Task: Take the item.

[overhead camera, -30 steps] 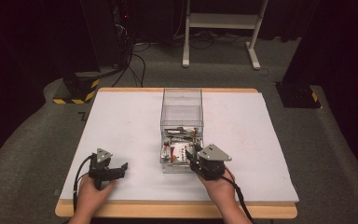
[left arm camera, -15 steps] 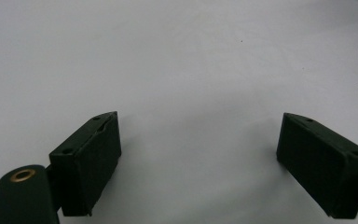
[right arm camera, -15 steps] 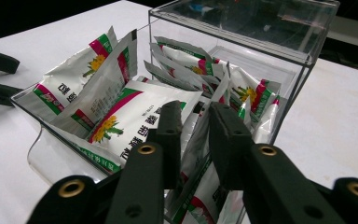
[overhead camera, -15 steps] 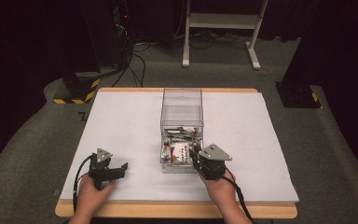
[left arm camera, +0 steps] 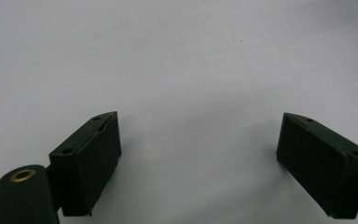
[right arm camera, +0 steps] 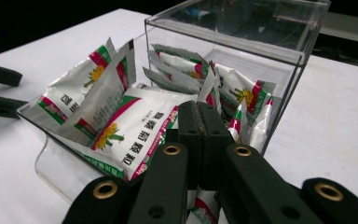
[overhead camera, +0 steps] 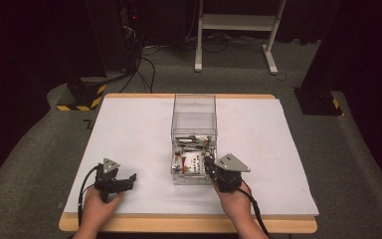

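Nothing has visibly moved: right gripper [right arm camera: 198, 116], jaws pressed together, holds nothing at the clear box's [overhead camera: 194, 119] sachets [right arm camera: 121, 126]; left gripper [left arm camera: 200, 154] gapes wide and empty over the white table [left arm camera: 168, 56].

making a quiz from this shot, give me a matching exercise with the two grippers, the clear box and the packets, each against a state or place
Things:
1. left gripper
2. right gripper
3. clear box
4. packets

States or places:
A. heaped in the pulled-out drawer
B. jaws wide apart over bare white table
C. stands mid-table, drawer out toward the person
D. jaws pressed together at the drawer

Pairs: 1-B, 2-D, 3-C, 4-A
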`<action>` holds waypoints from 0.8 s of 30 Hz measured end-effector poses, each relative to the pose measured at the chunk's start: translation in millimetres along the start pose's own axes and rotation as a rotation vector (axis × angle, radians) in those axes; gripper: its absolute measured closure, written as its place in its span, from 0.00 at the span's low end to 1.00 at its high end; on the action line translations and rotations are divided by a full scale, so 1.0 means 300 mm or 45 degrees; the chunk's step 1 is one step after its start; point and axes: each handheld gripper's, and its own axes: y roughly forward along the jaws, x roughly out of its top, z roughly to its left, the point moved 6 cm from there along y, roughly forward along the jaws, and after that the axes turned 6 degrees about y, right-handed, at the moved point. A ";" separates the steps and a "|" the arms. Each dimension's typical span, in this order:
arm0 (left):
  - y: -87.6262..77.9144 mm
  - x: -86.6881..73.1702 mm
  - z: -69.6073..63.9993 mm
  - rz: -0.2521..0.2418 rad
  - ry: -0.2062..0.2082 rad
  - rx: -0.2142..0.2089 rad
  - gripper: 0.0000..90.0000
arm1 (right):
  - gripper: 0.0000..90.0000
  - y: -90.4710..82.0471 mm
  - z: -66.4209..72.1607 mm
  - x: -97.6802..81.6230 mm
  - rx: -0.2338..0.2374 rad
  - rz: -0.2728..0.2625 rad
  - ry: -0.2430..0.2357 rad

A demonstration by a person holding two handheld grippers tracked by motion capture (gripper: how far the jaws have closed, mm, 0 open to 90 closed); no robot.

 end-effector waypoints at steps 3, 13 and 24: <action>0.000 0.000 0.000 0.000 0.000 0.000 0.15 | 1.00 -0.005 0.001 0.005 0.000 -0.014 0.002; 0.000 0.000 0.000 0.001 0.001 0.000 0.15 | 1.00 -0.019 -0.002 0.015 0.010 -0.056 0.023; 0.000 0.000 0.000 0.000 0.000 0.000 0.15 | 1.00 -0.032 -0.003 0.027 0.013 -0.106 0.037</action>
